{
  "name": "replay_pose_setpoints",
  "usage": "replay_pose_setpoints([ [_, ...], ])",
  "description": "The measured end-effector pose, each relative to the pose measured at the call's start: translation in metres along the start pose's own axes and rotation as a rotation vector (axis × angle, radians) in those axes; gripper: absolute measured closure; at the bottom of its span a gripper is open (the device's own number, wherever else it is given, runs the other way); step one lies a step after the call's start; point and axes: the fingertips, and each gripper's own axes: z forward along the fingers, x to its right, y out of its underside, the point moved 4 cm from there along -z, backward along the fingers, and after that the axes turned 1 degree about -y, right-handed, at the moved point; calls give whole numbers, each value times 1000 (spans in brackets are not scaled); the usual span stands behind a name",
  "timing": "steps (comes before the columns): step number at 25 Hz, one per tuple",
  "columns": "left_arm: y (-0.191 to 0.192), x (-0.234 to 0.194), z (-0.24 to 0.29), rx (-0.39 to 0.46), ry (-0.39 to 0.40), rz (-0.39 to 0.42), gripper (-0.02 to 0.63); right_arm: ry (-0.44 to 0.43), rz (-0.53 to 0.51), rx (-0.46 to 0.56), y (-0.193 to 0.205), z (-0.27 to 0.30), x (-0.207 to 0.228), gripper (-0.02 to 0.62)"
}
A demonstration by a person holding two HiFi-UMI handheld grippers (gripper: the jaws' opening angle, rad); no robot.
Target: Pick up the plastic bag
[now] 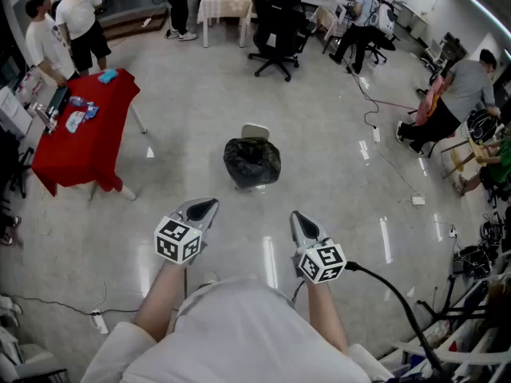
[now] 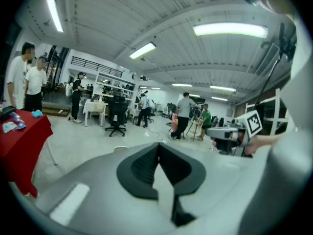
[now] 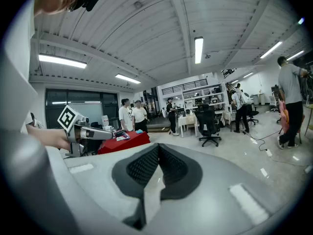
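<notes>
While the black plastic bag (image 1: pixel 251 162) sits bunched on the pale floor (image 1: pixel 327 158) ahead of me, well apart from both my tools, neither of them holds anything. A pale, flat-topped object (image 1: pixel 255 130) stands right against the bag's far side; I cannot tell what it is.

My left gripper (image 1: pixel 206 207) has its jaws pressed together with nothing between them. My right gripper (image 1: pixel 299 219) is the same: fully closed and empty. I hold the two side by side in front of my body, tips pointing toward the bag, which lies further out and roughly midway between them. A black cable (image 1: pixel 391 294) trails from the right gripper down to my right.

Off to my left stands a table under a red cloth (image 1: pixel 92 134) with a few small items on top, and two people (image 1: pixel 64 22) stand at its far end. Beyond the bag is a black office chair (image 1: pixel 275 30), with a white table (image 1: pixel 225 2) near it. More people are gathered along the right side of the room, where a thin cord (image 1: pixel 382 154) runs across the floor.
</notes>
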Motion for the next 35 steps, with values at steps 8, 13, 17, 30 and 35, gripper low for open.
replay_pose_setpoints([
  [8,0,2,7,-7,-5,2,601,-6,-2,-1,1,1,7,595],
  [13,2,12,11,-13,-12,4,601,-16,-3,0,1,-5,14,595],
  [17,6,17,13,-22,-25,-3,601,-27,-6,-12,3,-9,19,594],
  [30,21,54,27,-10,-98,-2,601,-113,-54,-58,26,-51,54,594],
  [35,29,63,28,-15,-124,-18,601,-132,-71,-73,34,-56,61,594],
])
